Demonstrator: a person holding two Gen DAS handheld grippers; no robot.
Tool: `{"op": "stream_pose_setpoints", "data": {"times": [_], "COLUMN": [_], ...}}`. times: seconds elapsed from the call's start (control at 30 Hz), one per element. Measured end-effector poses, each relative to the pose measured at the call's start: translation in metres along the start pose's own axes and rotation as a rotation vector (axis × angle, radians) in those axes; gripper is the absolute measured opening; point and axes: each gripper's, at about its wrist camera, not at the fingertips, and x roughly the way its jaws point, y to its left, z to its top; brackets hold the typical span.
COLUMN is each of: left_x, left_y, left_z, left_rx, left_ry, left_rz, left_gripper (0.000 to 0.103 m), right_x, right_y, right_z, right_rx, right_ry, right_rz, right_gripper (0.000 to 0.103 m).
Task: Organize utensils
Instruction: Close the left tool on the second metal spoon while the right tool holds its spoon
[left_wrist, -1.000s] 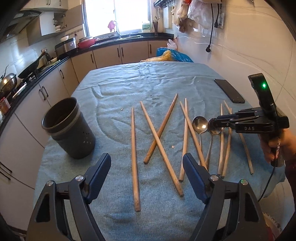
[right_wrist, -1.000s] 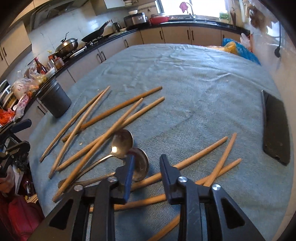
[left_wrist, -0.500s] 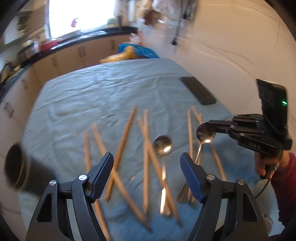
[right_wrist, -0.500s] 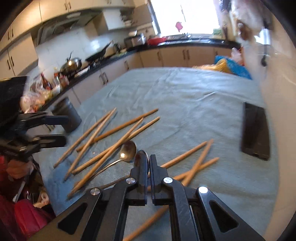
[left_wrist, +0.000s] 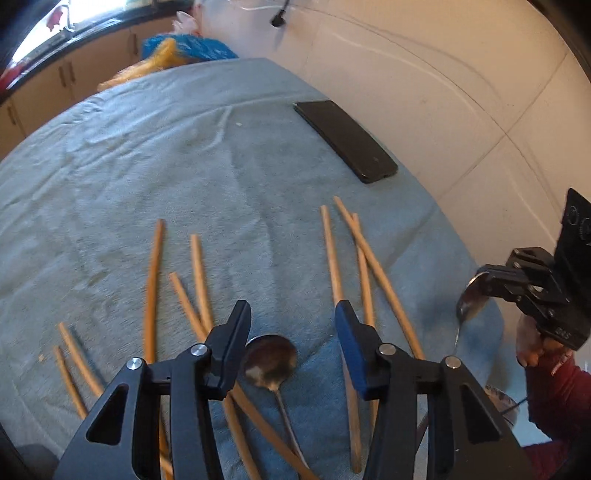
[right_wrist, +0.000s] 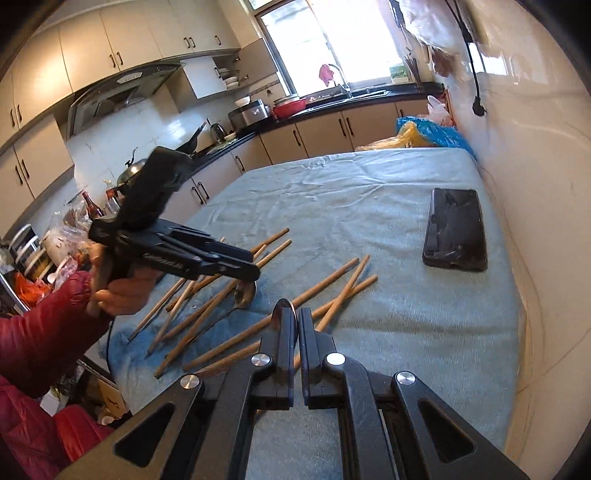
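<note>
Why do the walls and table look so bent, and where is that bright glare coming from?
Both views use fisheye lenses, so the table bulges and corners go black. In the right wrist view the window is blown out white. In the left wrist view the chopsticks look slightly soft, and the spoon shows dull glints.

A blue-grey cloth (left_wrist: 155, 155) is covering the desk (right_wrist: 491, 369); wooden chopsticks (left_wrist: 334, 254) are lying scattered ahead of the left fingers (left_wrist: 347, 332), a spoon (left_wrist: 271, 360) between them, a black phone (left_wrist: 345, 140) beyond.
</note>
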Motion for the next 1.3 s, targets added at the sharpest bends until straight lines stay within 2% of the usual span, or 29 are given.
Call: {"op": "stream_pose_setpoints", "data": {"times": [0.13,0.2,0.3,0.47,0.53,0.83,0.9,0.93,1.07,1.3], "left_x": [0.017,0.021,0.021,0.009,0.012,0.005,0.006,0.007,0.008,-0.008], "left_y": [0.008,0.013,0.015,0.005,0.004,0.008,0.007,0.006,0.003,-0.008], "left_z": [-0.002,-0.008,-0.017,-0.020,-0.018,-0.029,-0.030,-0.033,-0.037,-0.047], "left_rx": [0.005,-0.001,0.004,0.052,0.050,0.025,0.014,0.007,-0.012,-0.025], "left_ry": [0.029,0.041,0.042,0.048,0.054,0.047,0.047,0.052,0.027,-0.042], "left_rz": [0.012,-0.005,-0.033,-0.019,-0.018,-0.016,-0.007,0.011,0.011,0.048], "left_gripper": [0.046,0.046,0.047,0.044,0.041,0.040,0.027,0.012,0.005,0.003], "right_x": [0.000,-0.001,0.000,0.000,0.000,0.002,0.002,0.002,0.003,-0.002], "right_y": [-0.004,-0.006,-0.007,-0.007,-0.006,-0.007,-0.007,-0.008,-0.008,-0.006], "right_z": [-0.005,-0.006,-0.007,-0.009,-0.010,-0.014,-0.014,-0.014,-0.013,-0.010], "right_rx": [0.010,0.020,0.022,0.022,0.022,0.029,0.031,0.034,0.037,0.029], "right_ry": [-0.001,-0.005,-0.007,-0.008,-0.010,0.005,0.002,0.001,-0.001,-0.012], "right_rz": [0.007,0.012,0.016,0.028,0.030,0.037,0.038,0.039,0.036,0.005], "right_gripper": [0.003,0.003,0.003,0.003,0.003,0.003,0.003,0.003,0.003,0.003]}}
